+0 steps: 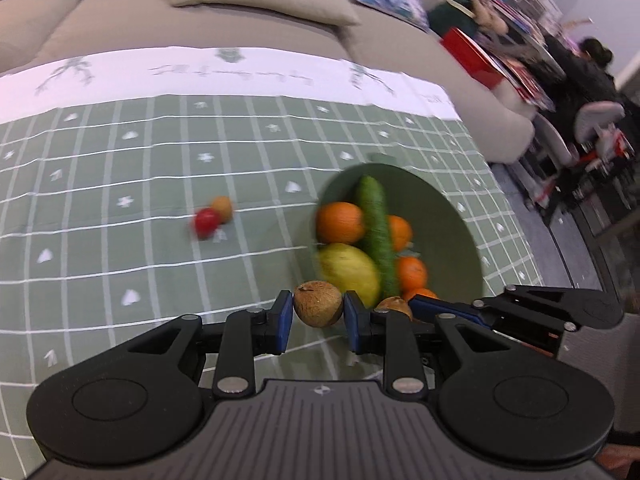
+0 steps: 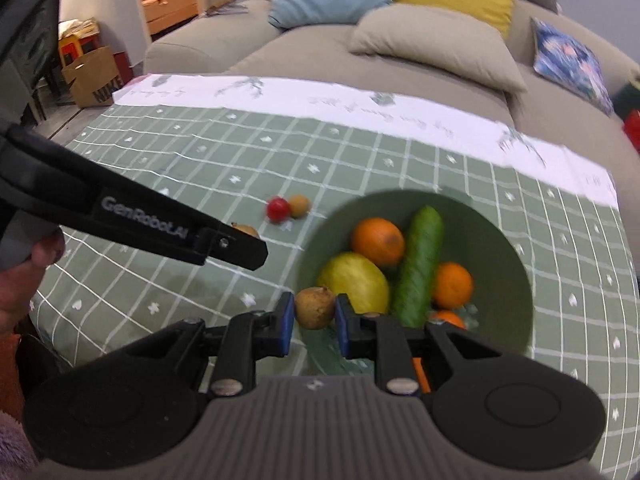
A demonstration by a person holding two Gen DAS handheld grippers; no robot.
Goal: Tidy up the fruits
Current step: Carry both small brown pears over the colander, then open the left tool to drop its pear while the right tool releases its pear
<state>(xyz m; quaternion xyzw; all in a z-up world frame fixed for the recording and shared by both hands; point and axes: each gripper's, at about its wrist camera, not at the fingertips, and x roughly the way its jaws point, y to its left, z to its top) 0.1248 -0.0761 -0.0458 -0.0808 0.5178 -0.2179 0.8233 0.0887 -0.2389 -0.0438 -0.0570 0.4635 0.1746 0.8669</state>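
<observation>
The left gripper is clamped on a small brown fruit, and the right gripper is clamped on another little brown fruit, both held near the edge of the green bowl. Round fruit can slip from the pads and roll across the tablecloth. The bowl is crowded (oranges, a cucumber, a lemon), so a dropped fruit could bounce out, and the grippers are close enough to bump.
</observation>
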